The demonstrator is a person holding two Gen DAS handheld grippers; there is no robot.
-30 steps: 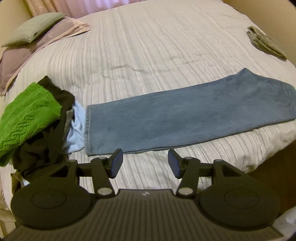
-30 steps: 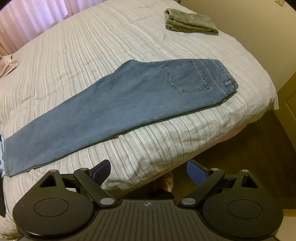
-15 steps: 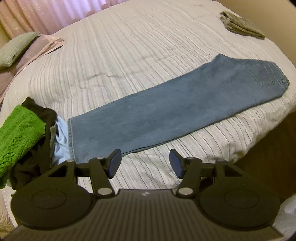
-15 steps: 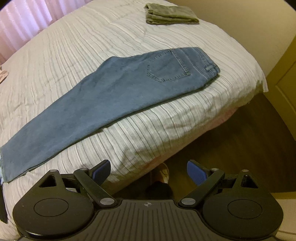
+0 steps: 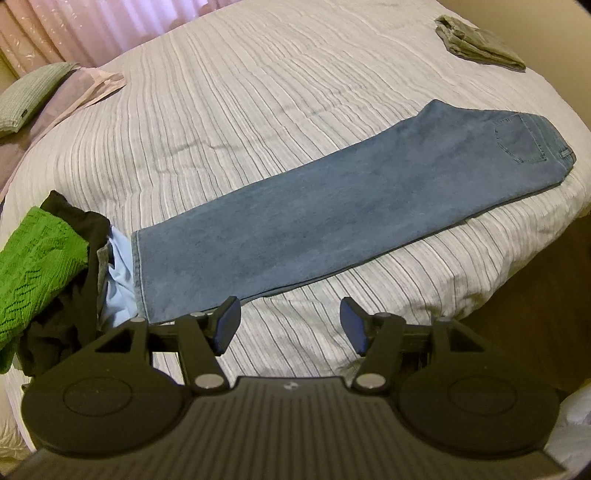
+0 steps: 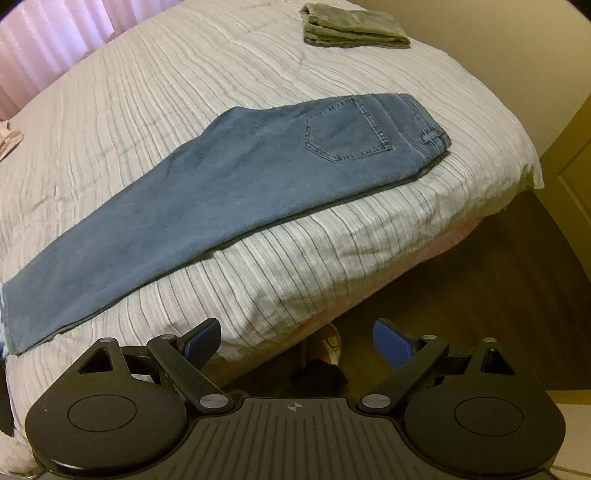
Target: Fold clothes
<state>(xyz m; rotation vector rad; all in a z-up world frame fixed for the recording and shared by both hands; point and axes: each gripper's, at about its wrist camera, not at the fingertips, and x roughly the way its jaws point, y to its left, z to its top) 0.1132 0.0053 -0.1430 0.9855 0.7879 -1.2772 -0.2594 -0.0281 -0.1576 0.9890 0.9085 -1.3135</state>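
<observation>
Blue jeans (image 5: 332, 225) (image 6: 207, 199) lie flat on the striped bedspread (image 5: 240, 110), folded lengthwise leg on leg, hems at the left and waistband with back pocket at the right. My left gripper (image 5: 290, 325) hovers over the bed's near edge just below the hem end; its jaws are opening and nothing is between them. Past the bed's near edge, my right gripper (image 6: 295, 338) hangs wide open above the floor, holding nothing, below the middle of the jeans.
A heap of unfolded clothes (image 5: 48, 277), green knit on top of black and pale blue pieces, sits left of the hems. A folded grey-green garment (image 6: 354, 31) (image 5: 476, 42) lies at the far right corner. Pillows (image 5: 33, 88) rest at the far left. Wooden floor (image 6: 480, 288) borders the bed.
The left view has shifted to the right along the bed, so the clothes heap slid toward the left edge and the waistband came into view. The left jaws stand slightly wider apart.
</observation>
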